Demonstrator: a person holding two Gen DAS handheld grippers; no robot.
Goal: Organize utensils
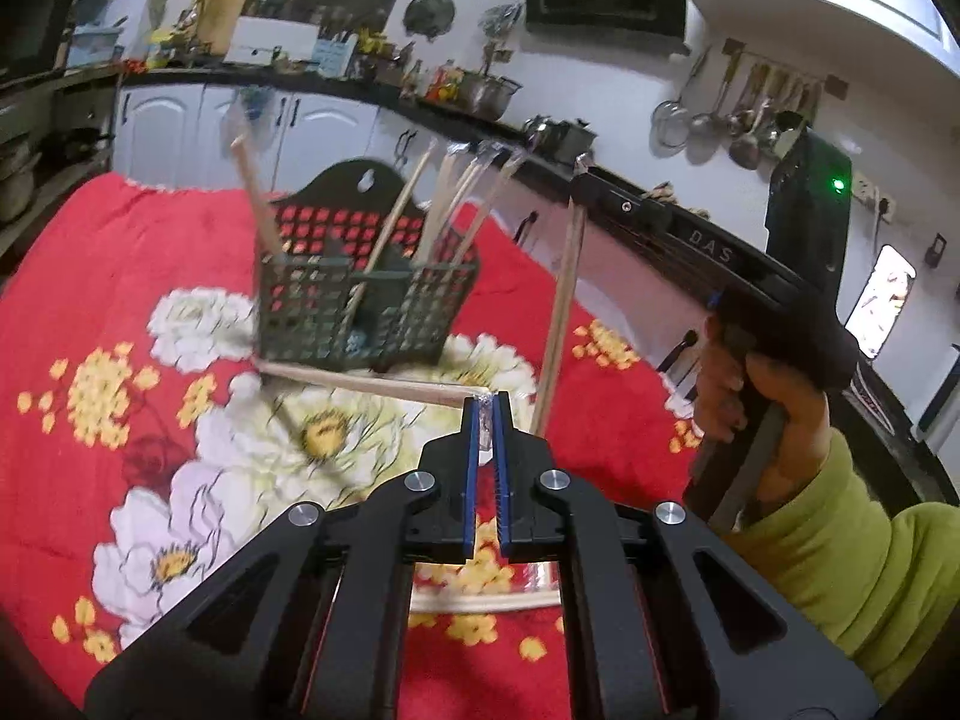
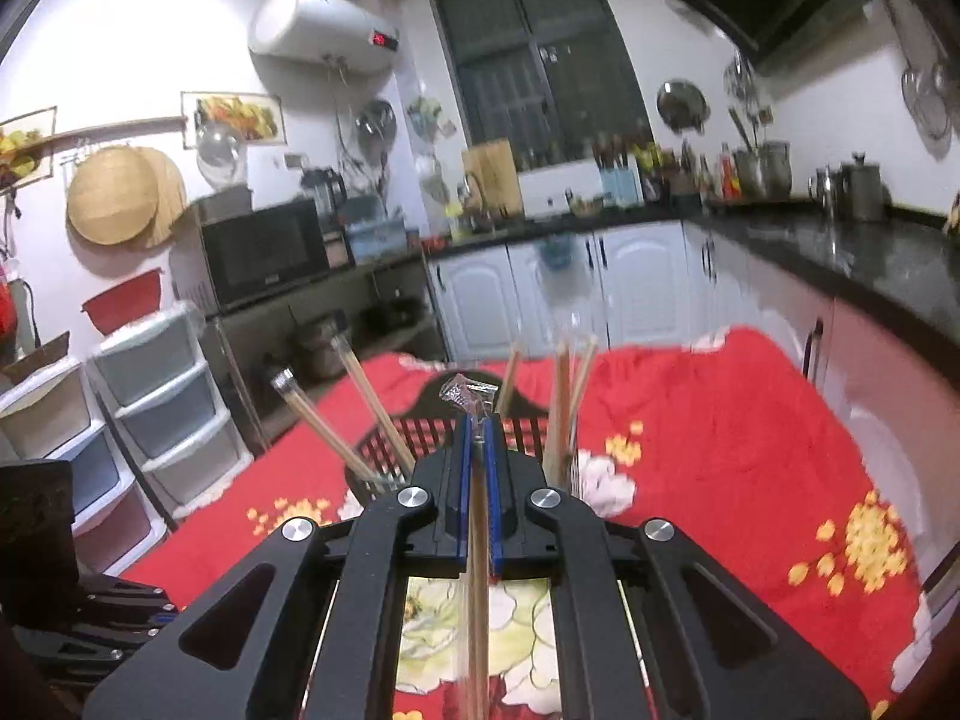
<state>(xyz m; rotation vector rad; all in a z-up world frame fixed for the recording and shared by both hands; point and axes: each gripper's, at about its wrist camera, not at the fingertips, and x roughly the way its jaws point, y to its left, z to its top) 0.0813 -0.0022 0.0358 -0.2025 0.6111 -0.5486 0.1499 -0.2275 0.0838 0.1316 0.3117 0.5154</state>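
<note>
My left gripper point(image 1: 487, 414) is shut on the wrapped end of a chopstick pair point(image 1: 366, 383), which stretches left, held above the cloth in front of the dark green mesh basket point(image 1: 366, 306). Several wrapped chopstick pairs point(image 1: 456, 204) stand in that basket. To the right, a hand in a green sleeve holds my right gripper point(image 1: 581, 171), shut on another chopstick pair point(image 1: 561, 306) that hangs down from it. In the right wrist view the right gripper point(image 2: 478, 420) pinches that pair point(image 2: 477, 600) near its plastic-wrapped tip, with the basket point(image 2: 420, 432) just beyond.
A red flowered cloth point(image 1: 90, 276) covers the table. One more chopstick pair point(image 1: 480, 603) lies on it under my left gripper. Black counters and white cabinets point(image 2: 636, 282) ring the table; plastic drawers point(image 2: 162, 402) stand at the left.
</note>
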